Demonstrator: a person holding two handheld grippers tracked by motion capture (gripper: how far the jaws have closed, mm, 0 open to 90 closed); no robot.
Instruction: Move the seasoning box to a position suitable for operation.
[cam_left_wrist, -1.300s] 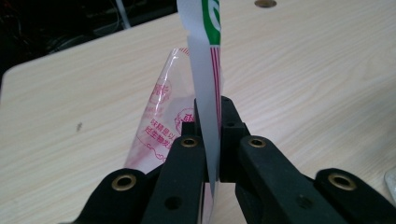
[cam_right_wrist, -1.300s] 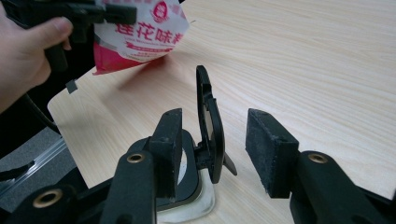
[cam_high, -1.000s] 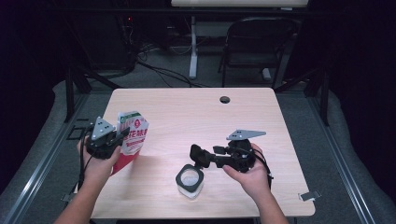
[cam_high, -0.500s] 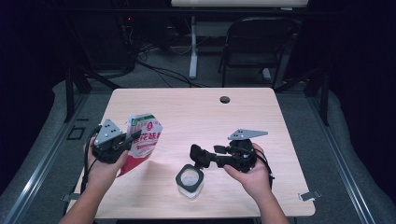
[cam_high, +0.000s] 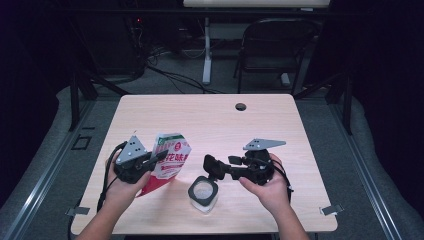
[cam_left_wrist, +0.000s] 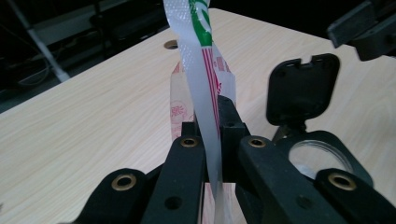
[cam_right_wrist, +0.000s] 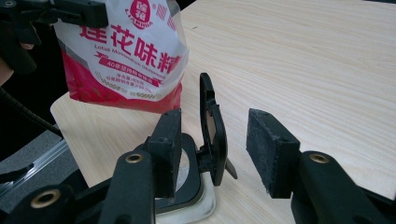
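On the light wooden table (cam_high: 210, 120) the left gripper (cam_high: 156, 159) has its two black jaws pressed together on the sealed top edge of a red and white bag (cam_high: 169, 162) with green at its top and Chinese lettering on the front. From the left gripper view the thin plastic edge of the bag (cam_left_wrist: 205, 107) runs up between the jaws, which pinch it from both sides, and the bag hangs tilted, its lower corner near the table's front left part. Just to the right of the bag stands a small clear container (cam_high: 203, 194) with a black rim, close to the front edge of the table. Its black hinged lid (cam_right_wrist: 212, 128) is flipped up and stands nearly upright at the back of the rim. The right gripper (cam_high: 212, 168) is held low beside the container, with its jaws spread apart on either side of the raised lid; in the right gripper view there is a gap between the lid and each jaw pad, wider on the right, so it grips nothing. In the left gripper view the open lid (cam_left_wrist: 301, 88) and the round mouth of the container (cam_left_wrist: 317, 156) lie just to the right of the bag. A small round hole (cam_high: 241, 106) sits in the table near its far edge, well apart from the rest.
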